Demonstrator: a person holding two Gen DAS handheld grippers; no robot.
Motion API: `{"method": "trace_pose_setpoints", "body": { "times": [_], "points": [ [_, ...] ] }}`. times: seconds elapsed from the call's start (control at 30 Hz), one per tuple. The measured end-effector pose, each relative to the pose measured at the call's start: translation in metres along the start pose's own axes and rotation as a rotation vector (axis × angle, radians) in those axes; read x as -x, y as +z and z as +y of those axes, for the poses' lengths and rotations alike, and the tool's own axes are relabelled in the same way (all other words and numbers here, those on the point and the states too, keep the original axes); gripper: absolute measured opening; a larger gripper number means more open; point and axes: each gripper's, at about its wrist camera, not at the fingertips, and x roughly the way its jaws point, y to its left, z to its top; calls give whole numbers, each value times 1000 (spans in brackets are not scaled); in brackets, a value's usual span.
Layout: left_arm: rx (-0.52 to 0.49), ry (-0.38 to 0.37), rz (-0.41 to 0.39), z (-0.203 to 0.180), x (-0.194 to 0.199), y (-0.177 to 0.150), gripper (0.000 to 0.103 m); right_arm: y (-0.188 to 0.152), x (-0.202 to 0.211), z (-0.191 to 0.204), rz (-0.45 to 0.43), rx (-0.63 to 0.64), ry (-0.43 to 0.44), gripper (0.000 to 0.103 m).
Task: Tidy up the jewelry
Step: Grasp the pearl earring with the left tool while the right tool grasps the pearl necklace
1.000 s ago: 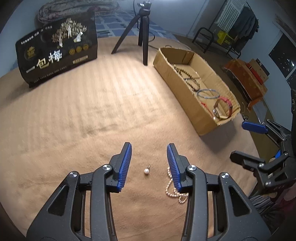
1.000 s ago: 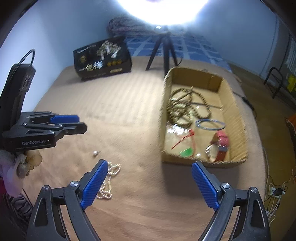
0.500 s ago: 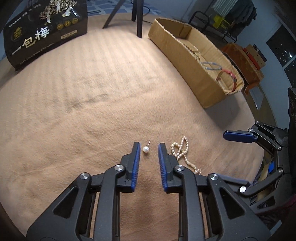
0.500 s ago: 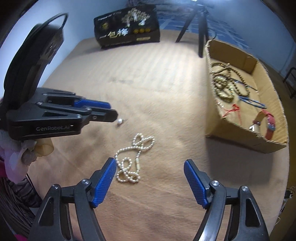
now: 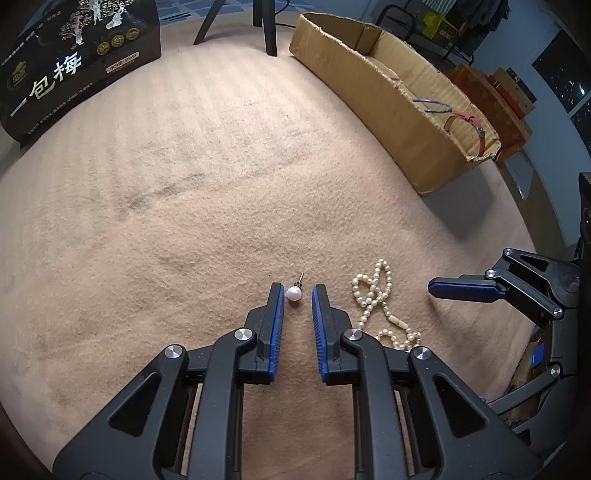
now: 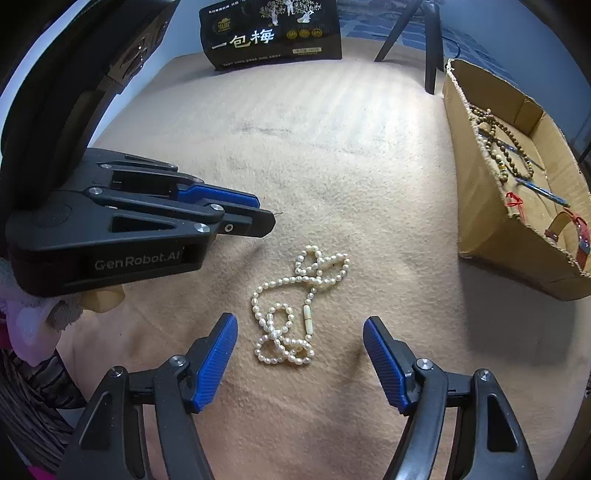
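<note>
A pearl stud earring (image 5: 293, 294) lies on the tan blanket between the tips of my left gripper (image 5: 297, 292). Its jaws are narrowed around the pearl with a small gap on the right side. A pearl necklace (image 5: 376, 295) lies tangled just right of it; in the right wrist view the necklace (image 6: 291, 306) sits just ahead of my right gripper (image 6: 300, 332), which is wide open and low over the blanket. The left gripper (image 6: 258, 218) shows there at the left; only the earring's pin tip shows past it.
A cardboard box (image 5: 391, 110) at the right holds wooden bead strings (image 6: 498, 144), a blue bangle (image 5: 432, 105) and a red-strap watch (image 6: 576, 232). A black printed box (image 5: 70, 62) and tripod legs (image 5: 266, 26) stand at the far edge.
My left gripper has dropped to the blanket and narrowed its jaws around the pearl earring. My right gripper has moved down and left until the necklace lies just ahead of its open jaws.
</note>
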Motion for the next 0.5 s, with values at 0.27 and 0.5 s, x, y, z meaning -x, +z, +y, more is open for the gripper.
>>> {"method": "trace_pose_setpoints", "body": {
  "times": [0.27,0.5],
  "points": [
    [-24,25,8,-2,-10,4,14,0,-8,3,8,10,-16,71],
    [-40,41,4,-3,-12,3,7,8,-19,7,12,15,-31,71]
  ]
}}
